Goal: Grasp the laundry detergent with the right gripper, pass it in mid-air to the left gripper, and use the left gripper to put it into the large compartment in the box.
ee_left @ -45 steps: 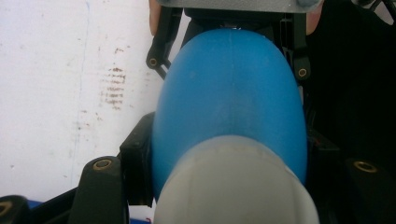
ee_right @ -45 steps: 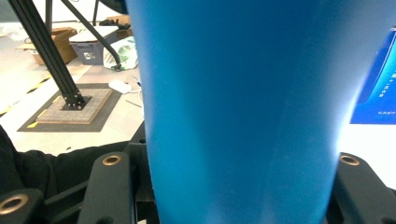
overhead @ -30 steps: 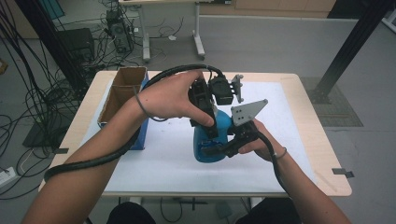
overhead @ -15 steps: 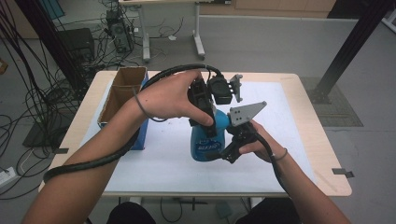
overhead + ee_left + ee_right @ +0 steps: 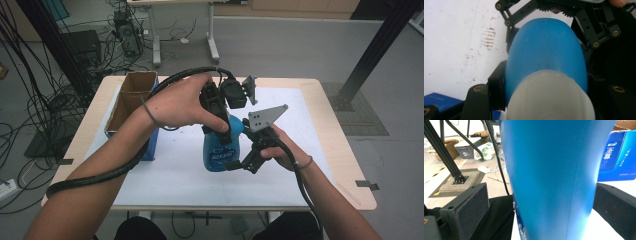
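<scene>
The right hand-held gripper has just been opening, its jaws now clear of the blue bottle between them. The left hand-held gripper clamps the bottle's neck upright over the worktop. Handover done; next, draw the right away.

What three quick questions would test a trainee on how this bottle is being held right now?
1. True or false: the blue plastic bottle with a white cap lies flat on the white table.
2. Which one clamps the bottle near its cap: A, the left gripper, or B, the right gripper?
3. What stands at the table's left edge?
Key: 1 false, it is upright. 2 A; the right gripper's fingers have just been opening, with the bottle between them but not pressed. 3 an open brown cardboard box, with a blue carton beside it.
</scene>
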Motion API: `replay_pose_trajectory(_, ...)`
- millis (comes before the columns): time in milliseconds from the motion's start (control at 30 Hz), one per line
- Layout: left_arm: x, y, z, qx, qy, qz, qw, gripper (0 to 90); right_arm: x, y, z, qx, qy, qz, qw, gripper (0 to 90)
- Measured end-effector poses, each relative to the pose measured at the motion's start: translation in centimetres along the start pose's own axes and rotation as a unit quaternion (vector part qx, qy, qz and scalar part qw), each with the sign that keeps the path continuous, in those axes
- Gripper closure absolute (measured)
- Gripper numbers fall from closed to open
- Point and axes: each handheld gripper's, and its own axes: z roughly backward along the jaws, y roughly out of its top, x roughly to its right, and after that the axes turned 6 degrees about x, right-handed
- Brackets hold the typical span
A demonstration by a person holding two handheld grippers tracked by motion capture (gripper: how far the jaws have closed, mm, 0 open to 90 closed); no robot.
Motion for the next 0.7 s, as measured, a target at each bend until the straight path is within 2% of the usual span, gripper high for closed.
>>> replay_pose_trajectory(433,-0.7,-0.9,0.5,-0.003,0.015,0.024,0.9996,37.7,0.3,0.2,0.6,-0.058,-0.012,-0.014,0.9982,2.0)
replay_pose_trajectory(600,-1.2,-1.5,1.0,-0.004,0.022,0.047,0.9987,37.8,0.6,0.0,1.0,-0.087,-0.028,-0.024,0.9955,2.0)
replay_pose_trajectory(700,-1.4,-1.9,1.4,-0.003,0.033,0.059,0.9977,37.7,1.0,-0.2,1.4,-0.111,-0.037,-0.039,0.9924,2.3)
